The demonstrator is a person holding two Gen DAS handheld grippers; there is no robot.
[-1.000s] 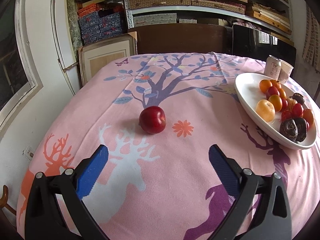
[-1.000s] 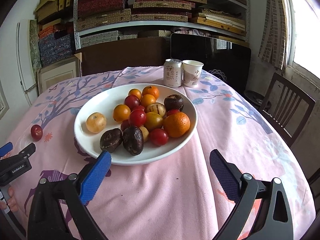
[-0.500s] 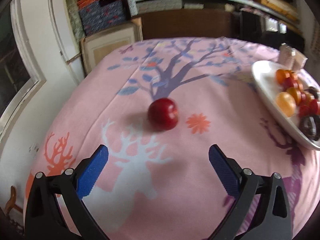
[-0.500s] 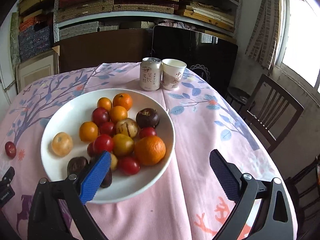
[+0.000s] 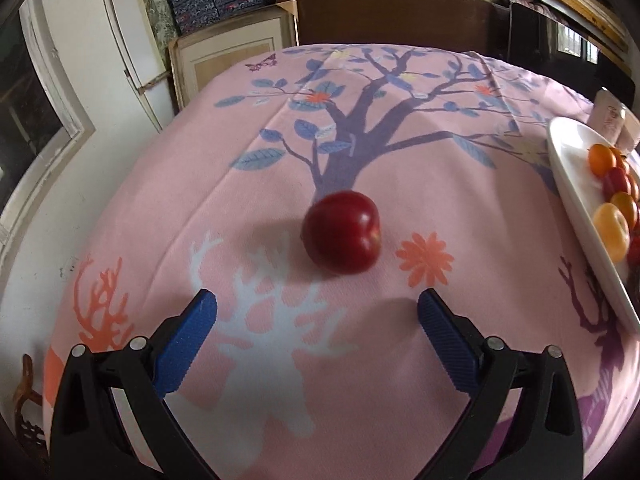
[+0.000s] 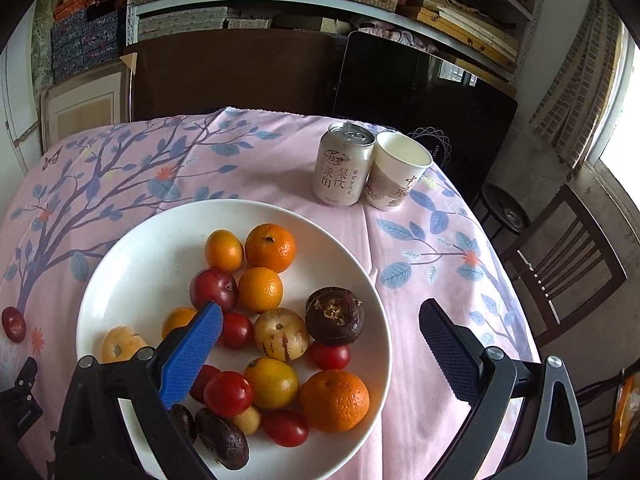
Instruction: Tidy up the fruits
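Left wrist view shows the left hand-held gripper [image 5: 317, 312] spread wide and empty above the table [image 5: 280, 152], which is draped in a pink cloth printed with a tree and deer. A dark red plum [image 5: 341, 232] sits alone on the cloth ahead of the blue fingertips [image 5: 202, 312], roughly centred between them but not yet within their span, and touching neither. An orange printed flower lies just beside it on the right. At the right edge of this view the rim of a white bowl [image 5: 568, 184] shows, with orange and red fruits inside.

From the right wrist view, the right hand-held gripper [image 6: 320, 320] is also spread wide and holds nothing; it hangs over the bowl [image 6: 120, 264], its left finger over the fruit and its right finger over bare cloth beyond the rim. The bowl holds oranges [image 6: 334, 400], small red tomatoes, yellow fruits, a striped pale fruit and dark purple ones. Behind the bowl a can [image 6: 344, 168] and a paper cup [image 6: 398, 172] stand upright, touching each other. The plum [image 6: 13, 324] appears at the far left, well apart from the bowl.
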